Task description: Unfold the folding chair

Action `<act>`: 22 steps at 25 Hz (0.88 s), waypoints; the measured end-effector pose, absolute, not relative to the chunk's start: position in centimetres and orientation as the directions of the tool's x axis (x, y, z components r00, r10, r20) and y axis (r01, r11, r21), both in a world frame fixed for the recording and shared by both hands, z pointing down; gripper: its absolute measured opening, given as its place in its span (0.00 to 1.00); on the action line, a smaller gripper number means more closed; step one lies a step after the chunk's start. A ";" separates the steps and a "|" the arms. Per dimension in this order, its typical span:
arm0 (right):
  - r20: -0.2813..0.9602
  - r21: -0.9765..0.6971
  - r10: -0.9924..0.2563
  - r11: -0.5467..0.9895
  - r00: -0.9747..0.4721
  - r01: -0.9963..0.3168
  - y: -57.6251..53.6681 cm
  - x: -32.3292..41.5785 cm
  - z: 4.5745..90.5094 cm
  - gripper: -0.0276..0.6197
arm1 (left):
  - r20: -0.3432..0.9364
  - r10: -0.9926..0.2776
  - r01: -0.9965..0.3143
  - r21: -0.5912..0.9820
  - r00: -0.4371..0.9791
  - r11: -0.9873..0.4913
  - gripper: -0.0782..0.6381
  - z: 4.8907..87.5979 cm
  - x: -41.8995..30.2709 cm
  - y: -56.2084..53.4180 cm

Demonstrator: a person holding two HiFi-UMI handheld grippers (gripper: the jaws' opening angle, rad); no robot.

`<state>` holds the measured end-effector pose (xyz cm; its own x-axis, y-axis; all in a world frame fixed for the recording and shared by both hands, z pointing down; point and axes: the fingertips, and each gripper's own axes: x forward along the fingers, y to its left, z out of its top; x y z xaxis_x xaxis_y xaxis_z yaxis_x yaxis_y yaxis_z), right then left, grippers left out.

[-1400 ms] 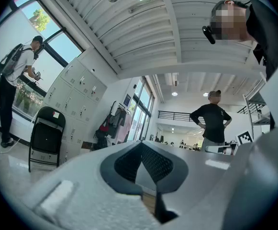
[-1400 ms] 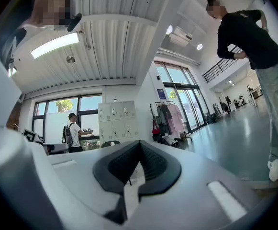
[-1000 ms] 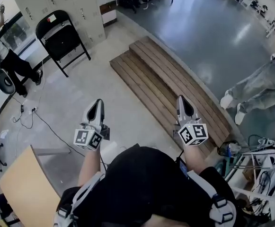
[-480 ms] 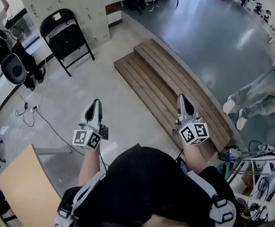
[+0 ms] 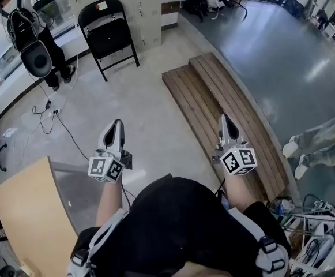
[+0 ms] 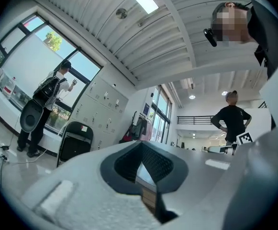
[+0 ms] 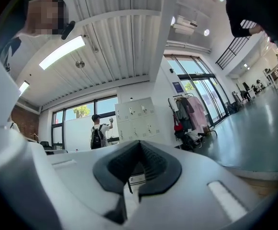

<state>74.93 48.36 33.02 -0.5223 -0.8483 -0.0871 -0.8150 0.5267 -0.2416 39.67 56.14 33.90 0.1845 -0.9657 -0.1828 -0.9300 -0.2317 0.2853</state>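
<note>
The black folding chair (image 5: 108, 30) stands folded against the grey lockers (image 5: 141, 2) at the far side of the room, well beyond both grippers. The left gripper view shows it low at the left (image 6: 75, 141). My left gripper (image 5: 117, 124) is held out in front of me, shut and holding nothing. My right gripper (image 5: 226, 120) is level with it, over the edge of the wooden steps, also shut and holding nothing. In their own views, the jaws of the left gripper (image 6: 139, 145) and the right gripper (image 7: 139, 145) meet with nothing between them.
Low wooden steps (image 5: 213, 97) run diagonally at the right. A person with a backpack (image 5: 34, 45) stands left of the chair by the window, with cables (image 5: 49, 111) on the floor. A tan tabletop (image 5: 26, 212) is at my left. Another person's legs (image 5: 320, 143) are at the right.
The chair and steps have shifted rightward and closer in the head view as I moved across the floor. Both grippers stayed shut and kept their pose in front of me.
</note>
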 end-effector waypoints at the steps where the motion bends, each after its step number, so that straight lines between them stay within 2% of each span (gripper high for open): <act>1: -0.088 -0.239 -0.840 0.539 -0.535 -0.808 48.2 73.8 33.0 0.05 | -0.183 -0.969 -0.934 0.286 0.167 -0.215 0.11 33.9 38.6 56.6; 14: -0.085 -0.231 -0.721 0.686 -0.688 -0.690 47.3 59.1 32.7 0.05 | -0.189 -0.982 -0.959 0.279 -0.009 -0.045 0.11 33.9 26.6 62.3; 22: -0.079 -0.233 -0.668 0.734 -0.740 -0.638 45.4 54.4 33.0 0.05 | -0.220 -0.970 -0.958 0.286 -0.103 0.037 0.11 33.5 23.1 62.7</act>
